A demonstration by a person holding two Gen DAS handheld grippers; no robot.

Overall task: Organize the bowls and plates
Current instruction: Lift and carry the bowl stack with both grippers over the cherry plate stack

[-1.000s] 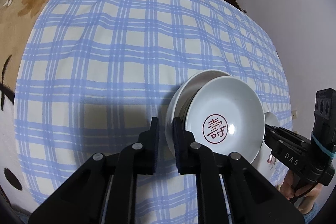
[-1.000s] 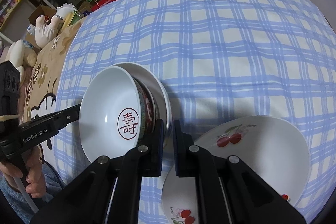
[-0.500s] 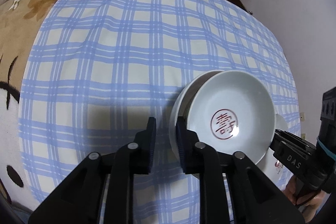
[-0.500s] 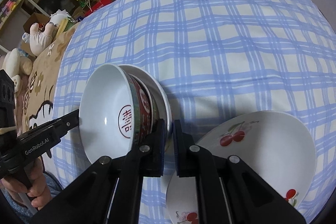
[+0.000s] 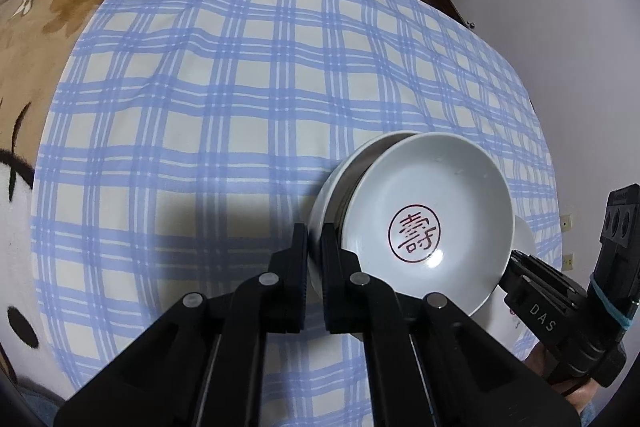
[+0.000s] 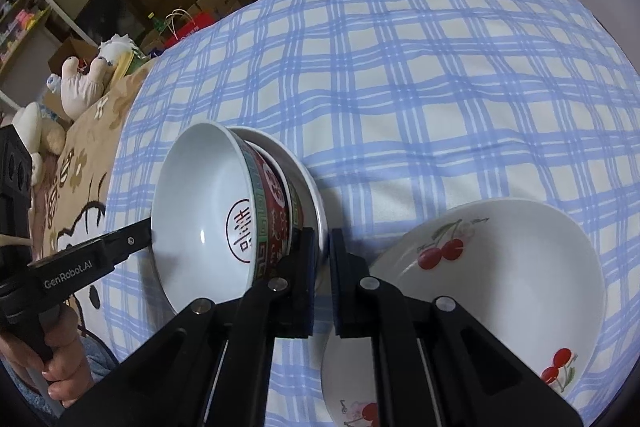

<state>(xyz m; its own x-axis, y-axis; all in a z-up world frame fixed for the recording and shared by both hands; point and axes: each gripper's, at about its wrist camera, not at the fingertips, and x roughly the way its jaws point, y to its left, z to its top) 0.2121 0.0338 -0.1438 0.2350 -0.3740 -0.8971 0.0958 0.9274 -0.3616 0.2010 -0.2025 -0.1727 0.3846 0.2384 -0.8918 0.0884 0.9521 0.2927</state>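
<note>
A bowl [image 5: 432,215], white inside with a red seal mark and red-patterned outside [image 6: 276,211], sits in a white plate [image 5: 332,187]. Both are tilted above the blue checked cloth [image 5: 240,107]. My left gripper [image 5: 315,251] has its jaws closing tight on the plate's near rim. In the right wrist view my right gripper [image 6: 322,255] is shut on the opposite rim of the same plate [image 6: 308,183]. Each gripper shows in the other's view: the right gripper [image 5: 532,287] past the bowl, the left gripper [image 6: 120,247] at the bowl's left.
Two white plates with cherry prints lie on the cloth to the right, a large one [image 6: 520,267] overlapping a second one [image 6: 348,387]. A brown patterned blanket [image 5: 40,27] borders the cloth on the left. Plush toys [image 6: 80,79] and boxes stand beyond. A wall [image 5: 560,27] is close on the right.
The left gripper's jaws widened a little, then closed onto the plate's rim. The plate and bowl tilted slightly further in the right wrist view. The right gripper kept its grip.
</note>
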